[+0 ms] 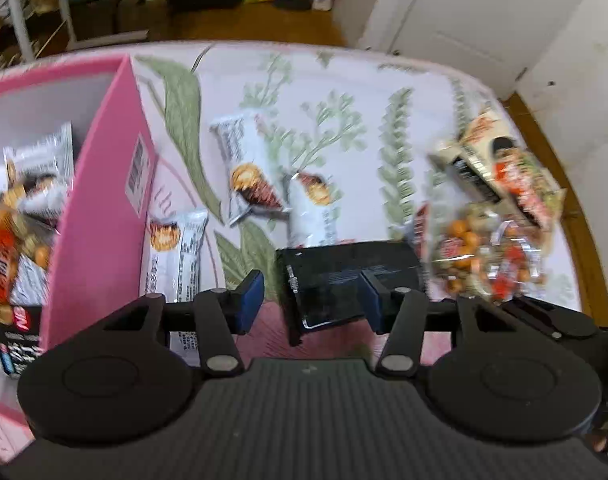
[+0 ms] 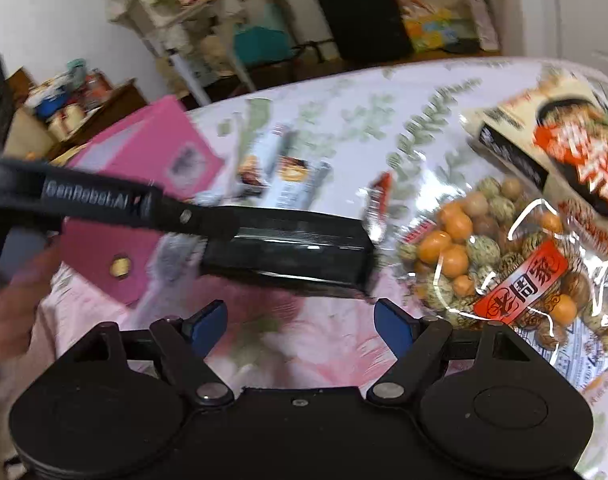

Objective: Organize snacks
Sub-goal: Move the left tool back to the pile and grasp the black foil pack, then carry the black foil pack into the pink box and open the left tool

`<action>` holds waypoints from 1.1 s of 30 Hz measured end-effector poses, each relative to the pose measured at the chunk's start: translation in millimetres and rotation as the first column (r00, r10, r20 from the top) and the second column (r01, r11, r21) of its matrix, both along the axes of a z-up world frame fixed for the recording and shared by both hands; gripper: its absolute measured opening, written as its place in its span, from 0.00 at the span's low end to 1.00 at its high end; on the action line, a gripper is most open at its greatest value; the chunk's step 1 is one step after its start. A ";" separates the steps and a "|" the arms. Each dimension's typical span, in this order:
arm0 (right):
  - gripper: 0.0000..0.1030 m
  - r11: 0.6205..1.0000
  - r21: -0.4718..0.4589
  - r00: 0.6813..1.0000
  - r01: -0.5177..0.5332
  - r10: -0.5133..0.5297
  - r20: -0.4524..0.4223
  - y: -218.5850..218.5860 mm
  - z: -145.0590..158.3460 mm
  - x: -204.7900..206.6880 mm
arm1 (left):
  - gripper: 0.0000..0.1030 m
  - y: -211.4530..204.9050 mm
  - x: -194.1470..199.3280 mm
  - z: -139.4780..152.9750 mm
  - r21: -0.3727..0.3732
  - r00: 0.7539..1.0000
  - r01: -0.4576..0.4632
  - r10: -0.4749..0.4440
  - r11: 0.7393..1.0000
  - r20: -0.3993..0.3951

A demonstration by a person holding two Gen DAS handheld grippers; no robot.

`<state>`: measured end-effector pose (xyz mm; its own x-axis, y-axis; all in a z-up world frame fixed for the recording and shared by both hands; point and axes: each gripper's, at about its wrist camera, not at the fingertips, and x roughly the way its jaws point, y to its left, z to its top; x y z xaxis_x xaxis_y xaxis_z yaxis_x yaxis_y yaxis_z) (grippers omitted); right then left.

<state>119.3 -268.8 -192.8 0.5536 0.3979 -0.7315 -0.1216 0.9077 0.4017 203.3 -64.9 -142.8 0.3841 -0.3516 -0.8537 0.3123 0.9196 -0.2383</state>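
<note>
My left gripper (image 1: 309, 298) is open, its jaws spread wide around the near end of a black box (image 1: 343, 280) lying on the floral tablecloth; its right pad touches the box and its left pad stands clear. In the right wrist view the left gripper's finger reaches onto the same black box (image 2: 288, 250). My right gripper (image 2: 300, 326) is open and empty, just in front of the box. A pink box (image 1: 104, 200) on the left holds several snack packs. Wrapped snack bars (image 1: 248, 176) lie on the cloth. A clear bag of mixed nuts (image 2: 503, 256) lies at the right.
A cream and red snack bag (image 2: 563, 148) lies behind the nut bag. The table's far edge (image 1: 304, 46) and right edge border a wooden floor. A black bin (image 2: 363, 12), a rack and a white door stand beyond. A hand (image 2: 8, 300) shows at the left.
</note>
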 end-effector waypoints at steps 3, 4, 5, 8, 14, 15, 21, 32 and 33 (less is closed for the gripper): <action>0.82 1.000 0.005 0.999 0.000 -0.001 0.044 1.0 -4.0 7.9 | 0.42 -2.7 2.4 -14.7 -0.008 1.000 -0.005 0.005 1.000 -0.022; 0.83 1.000 0.000 0.999 -0.004 0.004 0.054 3.4 -4.8 11.2 | 0.41 -3.3 1.5 -18.3 -0.020 1.000 0.006 -0.006 1.000 -0.029; 0.87 1.000 -0.007 0.998 -0.011 0.011 0.069 6.6 -5.4 14.1 | 0.41 -3.2 1.0 -20.3 -0.030 0.999 0.006 -0.007 1.000 -0.032; 0.90 0.996 -0.074 0.995 -0.045 0.052 0.088 20.1 -7.8 19.8 | 0.41 -1.8 -2.1 -21.9 -0.037 1.000 -0.005 0.004 0.999 -0.025; 0.90 0.998 -0.054 0.999 -0.007 0.010 0.054 28.2 -0.3 13.4 | 0.41 4.4 -8.3 -20.8 -0.052 0.998 -0.026 0.023 0.998 -0.056; 0.90 0.999 -0.045 0.999 -0.002 0.004 0.046 29.1 0.2 12.1 | 0.43 5.1 -10.1 -20.1 -0.050 0.998 -0.028 0.025 0.998 -0.064; 0.91 0.998 -0.062 1.000 0.024 -0.023 0.013 39.3 4.1 -4.1 | 0.50 8.5 -25.2 -11.4 -0.073 0.996 -0.009 0.003 0.997 -0.092; 0.93 0.992 -0.103 0.997 0.070 -0.072 -0.021 49.5 14.2 -31.5 | 0.51 7.2 -57.7 -4.7 -0.063 0.994 0.040 -0.046 0.997 -0.096; 0.93 0.992 -0.101 0.997 0.069 -0.072 -0.023 49.8 17.5 -34.2 | 0.51 8.9 -60.3 -2.0 -0.067 0.994 0.042 -0.048 0.997 -0.096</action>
<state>85.1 -219.0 -175.3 0.5576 0.2826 -0.7805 -0.0465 0.9494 0.3106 143.0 -56.0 -144.8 0.2825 -0.4228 -0.8611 0.3256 0.8866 -0.3286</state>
